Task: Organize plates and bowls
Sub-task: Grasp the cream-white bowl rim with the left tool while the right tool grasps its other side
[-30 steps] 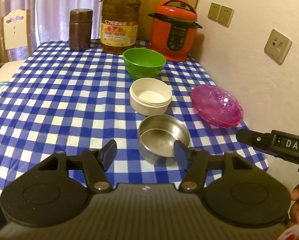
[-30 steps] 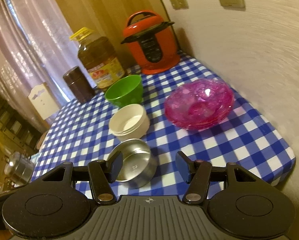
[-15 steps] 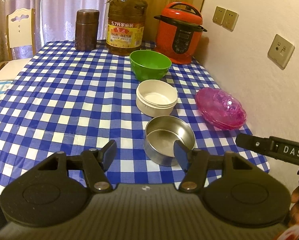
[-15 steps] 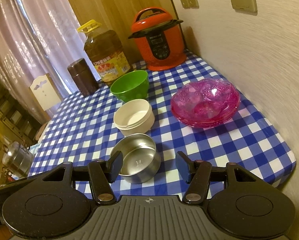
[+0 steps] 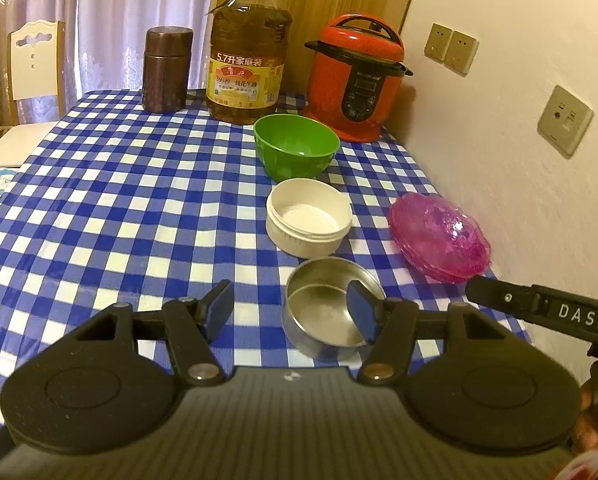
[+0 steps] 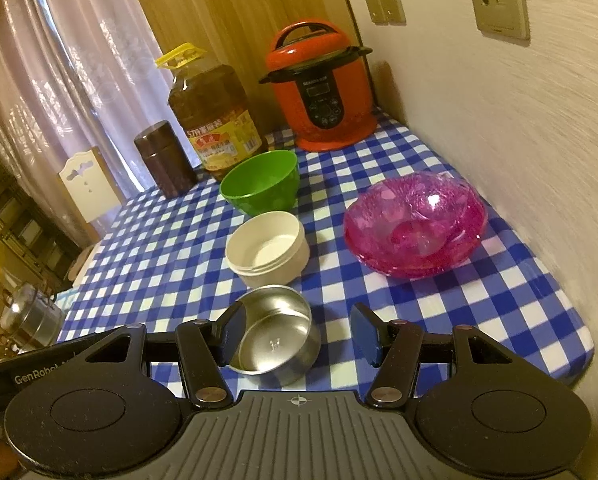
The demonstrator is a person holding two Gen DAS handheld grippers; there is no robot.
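Side by side, the left claw [image 5: 290, 312] and right claw [image 6: 298, 334] hang with jaws apart and empty above a blue-checked tabletop [image 5: 119, 200]. Three bowls line up away from them: a steel bowl [image 5: 329, 308] nearest, then a white bowl [image 5: 309, 218] and a green bowl [image 5: 297, 146]. Stacked pink glass plates [image 6: 415, 224] sit beside them near the wall.

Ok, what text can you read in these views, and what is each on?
"5.7升家庭装": oil bottle label; smaller print below blurred.
"DAS": right gripper's side, seen from the left wrist.
"GenRobot": left gripper's side, seen from the right wrist; rest cut off.
Cooker panel brand: too blurred to read.
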